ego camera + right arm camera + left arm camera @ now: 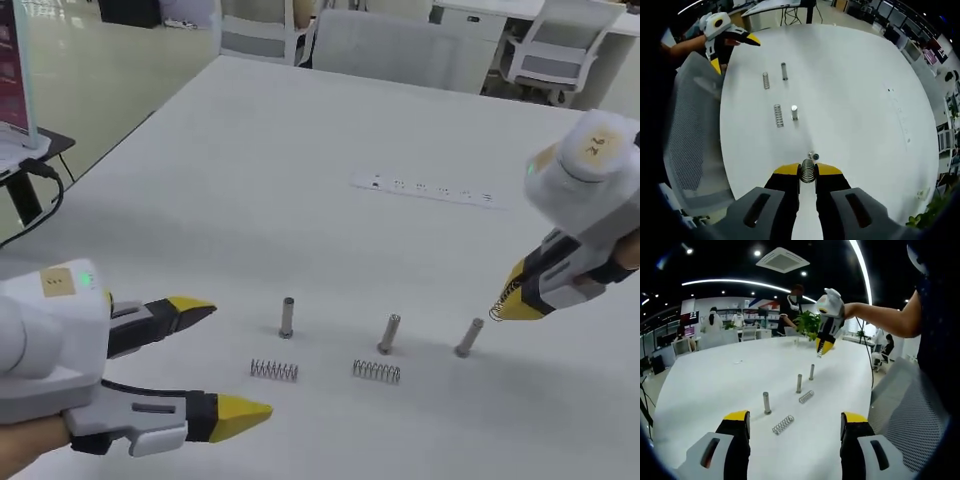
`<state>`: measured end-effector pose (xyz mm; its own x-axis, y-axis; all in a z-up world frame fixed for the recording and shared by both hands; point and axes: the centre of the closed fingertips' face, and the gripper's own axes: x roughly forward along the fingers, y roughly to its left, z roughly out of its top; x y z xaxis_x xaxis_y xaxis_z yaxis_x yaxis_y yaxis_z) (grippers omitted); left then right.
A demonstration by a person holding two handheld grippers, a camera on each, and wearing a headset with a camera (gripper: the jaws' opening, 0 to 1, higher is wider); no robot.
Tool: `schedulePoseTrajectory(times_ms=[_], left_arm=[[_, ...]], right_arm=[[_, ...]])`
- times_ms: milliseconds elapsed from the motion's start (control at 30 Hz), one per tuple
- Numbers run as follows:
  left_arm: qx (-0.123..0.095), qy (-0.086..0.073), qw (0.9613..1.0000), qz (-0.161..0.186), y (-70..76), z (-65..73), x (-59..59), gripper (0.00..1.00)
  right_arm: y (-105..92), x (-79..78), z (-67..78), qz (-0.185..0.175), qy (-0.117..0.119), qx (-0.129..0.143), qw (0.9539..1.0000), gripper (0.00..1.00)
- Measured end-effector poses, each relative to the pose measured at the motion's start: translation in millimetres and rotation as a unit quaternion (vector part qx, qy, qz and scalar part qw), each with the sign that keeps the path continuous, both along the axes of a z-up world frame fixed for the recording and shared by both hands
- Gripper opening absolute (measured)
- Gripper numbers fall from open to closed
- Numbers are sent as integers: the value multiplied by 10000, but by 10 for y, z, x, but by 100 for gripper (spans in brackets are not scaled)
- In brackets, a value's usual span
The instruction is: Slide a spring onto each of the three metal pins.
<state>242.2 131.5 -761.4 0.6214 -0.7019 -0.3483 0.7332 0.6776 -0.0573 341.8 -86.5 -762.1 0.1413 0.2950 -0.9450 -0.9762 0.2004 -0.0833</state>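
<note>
The right gripper (515, 308) hangs at the right edge of the head view. Its yellow-tipped jaws are pinched tight on one spring (499, 302), which pokes out past the tips. In the right gripper view, the coil's round end faces the camera between the jaws. The top of the right pin (813, 156) sits just beyond it, near, though I cannot tell whether they touch.

The left gripper (235, 360) is at the lower left of the head view, its jaws spread wide with nothing between them.

I count three pins, all upright and bare, in a row across the lower middle: the left pin (287, 317), the middle pin (389, 333) and the right pin.

There are three springs as well. One is the gripped spring, and two lie flat on the white table (300, 180). The first loose spring (274, 370) is just below the left pin, and the second loose spring (376, 372) is just below the middle pin.

Higher in the frame lies one white power strip (428, 189).
</note>
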Motion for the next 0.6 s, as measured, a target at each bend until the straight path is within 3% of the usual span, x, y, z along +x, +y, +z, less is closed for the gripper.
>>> schedulePoseTrajectory(times_ms=[600], left_arm=[[21,20,10000,36,33,-55,23,69]], right_arm=[[27,116,-224,17,173,-93,9998,9]])
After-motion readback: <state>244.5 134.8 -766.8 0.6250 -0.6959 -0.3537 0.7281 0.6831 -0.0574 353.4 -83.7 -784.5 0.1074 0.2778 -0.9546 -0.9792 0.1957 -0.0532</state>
